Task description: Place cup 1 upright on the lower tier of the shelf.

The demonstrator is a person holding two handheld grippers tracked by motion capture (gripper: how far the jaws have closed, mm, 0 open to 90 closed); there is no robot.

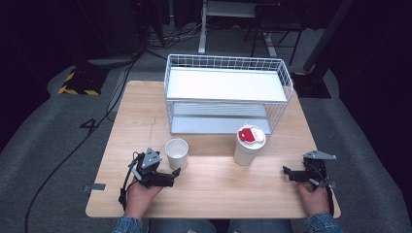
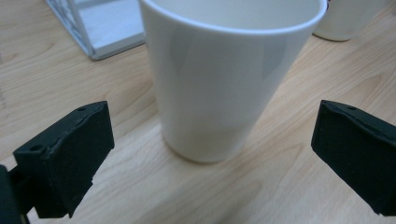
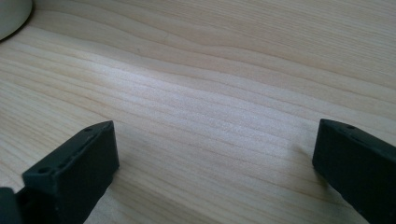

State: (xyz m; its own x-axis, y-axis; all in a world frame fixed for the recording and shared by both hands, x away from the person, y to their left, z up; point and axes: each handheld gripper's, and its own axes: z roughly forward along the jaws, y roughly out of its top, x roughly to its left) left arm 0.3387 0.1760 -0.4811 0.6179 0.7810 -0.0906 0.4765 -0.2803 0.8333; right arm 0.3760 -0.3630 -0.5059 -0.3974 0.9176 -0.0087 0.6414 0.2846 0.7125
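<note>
A white open cup (image 1: 177, 153) stands upright on the wooden table (image 1: 145, 111), left of centre. My left gripper (image 1: 173, 175) sits just in front of it, open wide. In the left gripper view the cup (image 2: 224, 84) rises close ahead, and the black fingers (image 2: 70, 158) stand well apart on either side without touching it. A second white cup with a lid and a red piece on top (image 1: 249, 145) stands to the right. My right gripper (image 1: 289, 174) rests open near the table's right front, with bare wood (image 3: 210, 93) between its fingers (image 3: 74, 172).
A white wire rack with two shelves (image 1: 228, 92) stands at the back of the table, its lower corner near the open cup (image 2: 98, 28). The lidded cup's base (image 3: 11, 14) shows at the far left of the right gripper view. Dark floor with cables surrounds the table.
</note>
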